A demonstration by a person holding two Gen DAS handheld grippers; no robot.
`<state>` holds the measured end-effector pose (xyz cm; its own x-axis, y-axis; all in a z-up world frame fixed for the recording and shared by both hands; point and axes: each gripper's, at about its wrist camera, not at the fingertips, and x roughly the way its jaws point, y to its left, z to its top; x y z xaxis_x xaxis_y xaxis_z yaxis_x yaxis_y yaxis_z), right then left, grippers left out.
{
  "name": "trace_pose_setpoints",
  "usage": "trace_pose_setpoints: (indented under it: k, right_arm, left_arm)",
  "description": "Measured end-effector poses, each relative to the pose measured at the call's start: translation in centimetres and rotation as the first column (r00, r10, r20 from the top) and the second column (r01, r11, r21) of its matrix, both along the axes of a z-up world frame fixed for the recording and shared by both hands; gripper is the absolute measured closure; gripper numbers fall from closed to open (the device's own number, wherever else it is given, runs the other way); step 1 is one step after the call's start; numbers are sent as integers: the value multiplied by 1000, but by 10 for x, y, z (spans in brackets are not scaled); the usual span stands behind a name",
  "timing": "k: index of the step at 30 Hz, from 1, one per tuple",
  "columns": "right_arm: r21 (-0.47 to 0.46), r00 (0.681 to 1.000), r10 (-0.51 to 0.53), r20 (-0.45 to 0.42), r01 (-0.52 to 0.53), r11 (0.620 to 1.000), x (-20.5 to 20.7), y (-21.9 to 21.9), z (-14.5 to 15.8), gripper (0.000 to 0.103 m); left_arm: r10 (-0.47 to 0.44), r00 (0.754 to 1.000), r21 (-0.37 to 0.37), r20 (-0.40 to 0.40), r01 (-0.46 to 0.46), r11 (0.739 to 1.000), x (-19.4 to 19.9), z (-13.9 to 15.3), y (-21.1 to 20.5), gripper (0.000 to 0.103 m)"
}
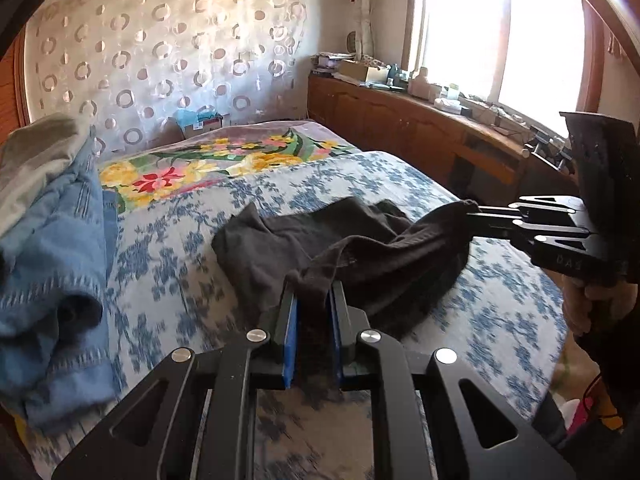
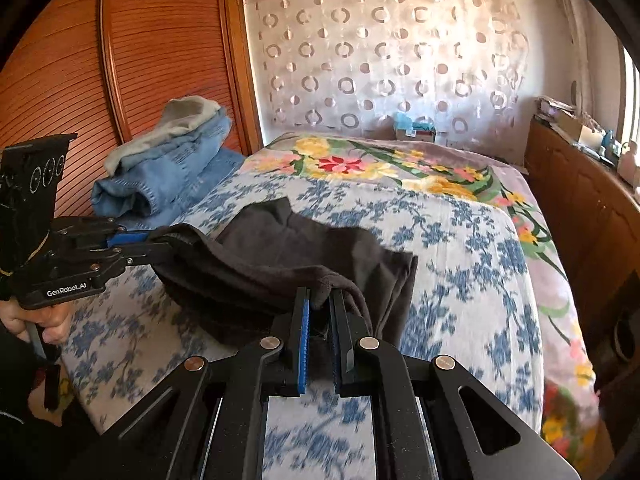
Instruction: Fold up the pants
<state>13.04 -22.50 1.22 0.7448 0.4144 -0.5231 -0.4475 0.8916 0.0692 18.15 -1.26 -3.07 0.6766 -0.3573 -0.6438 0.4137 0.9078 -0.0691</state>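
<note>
In the left wrist view, the dark pants [image 1: 320, 248] are being held by the left gripper [image 1: 314, 304], whose two blue-padded fingers [image 1: 291, 340] are closed tightly on a bunched edge of the cloth. The opposite end of the same edge is being pinched by the right gripper [image 1: 476, 214], which is coming in from the right side with its jaws closed on the fabric. Between the two grippers the edge is being lifted off the bed [image 1: 500, 280], while the rest of the pants is lying crumpled on the blue-flowered cover, near the middle of the bed. A pile of blue and grey clothes [image 1: 52, 240] is resting at the left edge of the bed.

In the right wrist view, the right gripper [image 2: 320, 312] is being kept nearly closed, with a fold of the pants [image 2: 288, 256] caught between its pads. The left gripper [image 2: 154, 246] is seen at the left, clamped on the other end of the raised edge. The lower part of the pants is lying on the bed [image 2: 480, 260], towards its near left side. The clothes pile [image 2: 168, 168] is sitting at the far left corner, beside the wooden wardrobe [image 2: 120, 60].
</note>
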Motion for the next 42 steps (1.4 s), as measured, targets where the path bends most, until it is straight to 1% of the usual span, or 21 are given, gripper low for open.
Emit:
trace_pose_setpoints:
  k: [4, 8, 14, 20, 25, 26, 27, 28, 29, 30, 31, 32, 33, 34, 35, 38, 40, 42]
  right_arm:
    - [0, 1000, 2, -3, -2, 1000, 24, 3, -4, 94]
    - [0, 1000, -1, -11, 1, 1000, 46, 7, -6, 94]
    - [-15, 999, -9, -40, 8, 1000, 68, 12, -16, 94]
    - [-12, 998, -16, -59, 15, 1000, 83, 13, -17, 94]
    - [-12, 998, -16, -64, 15, 1000, 90, 14, -17, 94]
    - [-4, 997, -14, -70, 13, 1000, 91, 13, -16, 91]
    - [0, 997, -18, -73, 19, 1000, 91, 12, -16, 90]
    - [1, 997, -21, -73, 21, 1000, 90, 11, -15, 89]
    - [1, 997, -21, -72, 22, 1000, 89, 9, -15, 88]
    - [1, 997, -24, -70, 24, 1000, 87, 8, -14, 86]
    - [-2, 997, -31, -65, 30, 1000, 86, 6, -13, 84]
    - [-5, 997, -39, -60, 39, 999, 84, 5, -11, 80]
    - [-5, 997, -45, -59, 45, 999, 83, 2, -11, 79]
    - [-6, 997, -55, -60, 54, 998, 82, 0, -10, 75]
    - [-13, 996, -75, -56, 74, 997, 81, -2, -9, 73]
    - [-17, 994, -97, -42, 96, 995, 75, -10, -8, 73]
    - [-23, 994, -92, -53, 91, 996, 72, -12, -11, 73]
    - [-47, 994, -89, -63, 86, 995, 71, -12, -14, 73]
  left_arm:
    - [0, 1000, 10, -20, 0, 1000, 22, -3, -1, 88]
    - [0, 999, 3, -39, 0, 1000, 45, -6, -1, 88]
    - [-8, 998, 18, -54, 9, 1000, 68, -13, -4, 88]
    - [-9, 997, 15, -78, 10, 1000, 79, -23, -4, 88]
    - [-4, 996, 8, -85, 4, 1000, 84, -23, -3, 87]
    - [-4, 996, 9, -88, 4, 1000, 84, -22, -3, 87]
    - [-3, 996, 11, -86, 4, 1000, 83, -22, -3, 83]
    - [-3, 997, 10, -83, 4, 1000, 83, -21, -2, 82]
    - [-5, 997, 10, -75, 5, 1000, 80, -19, -2, 78]
    - [1, 998, 11, -67, 0, 1000, 78, -18, -2, 71]
    - [4, 998, 11, -62, -3, 1000, 76, -16, -1, 68]
    - [6, 999, 6, -54, -5, 1000, 74, -14, 0, 59]
    - [8, 999, 1, -50, -8, 1000, 73, -13, 1, 54]
    - [7, 999, -4, -47, -7, 1000, 71, -12, 3, 54]
    - [5, 999, -2, -51, -5, 1000, 70, -12, 4, 54]
    - [10, 999, 2, -51, -10, 1000, 66, -14, 6, 54]
    - [3, 998, 8, -64, -2, 1000, 67, -18, 5, 54]
    - [-2, 996, 29, -85, 4, 1000, 68, -24, 3, 54]
